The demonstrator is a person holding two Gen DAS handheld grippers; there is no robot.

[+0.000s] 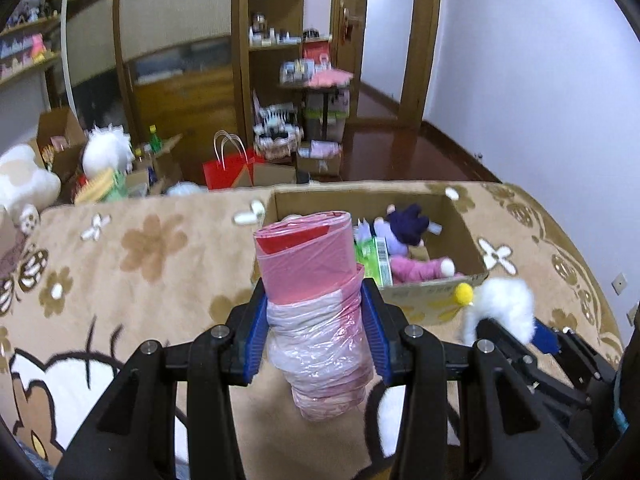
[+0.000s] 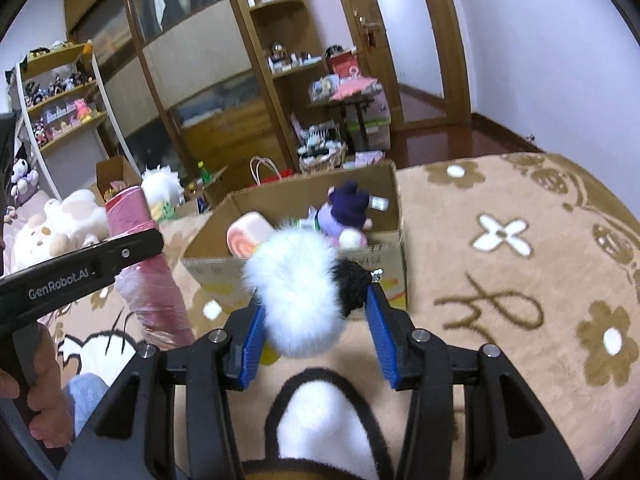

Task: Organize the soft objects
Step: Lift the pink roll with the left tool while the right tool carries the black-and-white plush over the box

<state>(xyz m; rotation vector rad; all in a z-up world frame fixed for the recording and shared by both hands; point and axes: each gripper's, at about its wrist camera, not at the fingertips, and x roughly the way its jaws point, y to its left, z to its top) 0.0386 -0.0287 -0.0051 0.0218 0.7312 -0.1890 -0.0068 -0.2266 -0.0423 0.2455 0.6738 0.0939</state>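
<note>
My left gripper (image 1: 316,308) is shut on a pink roll of plastic bags (image 1: 312,280), held upright above the rug in front of a cardboard box (image 1: 436,300). The roll also shows at the left of the right wrist view (image 2: 148,264). My right gripper (image 2: 316,312) is shut on a fluffy white plush toy (image 2: 296,284) with a black part, held just before the box (image 2: 296,264). In the left wrist view the toy (image 1: 504,304) and right gripper (image 1: 536,332) are at the right. The box holds a purple plush doll (image 1: 404,228), a pink plush (image 1: 416,268) and a pink swirl toy (image 2: 248,236).
A beige flower-patterned rug (image 2: 520,280) covers the surface under both grippers. Large white plush toys (image 2: 60,224) lie at the left. Behind are a red paper bag (image 1: 228,172), open cartons (image 1: 60,140), wooden cabinets and shelves (image 2: 64,92), and a doorway (image 1: 376,40).
</note>
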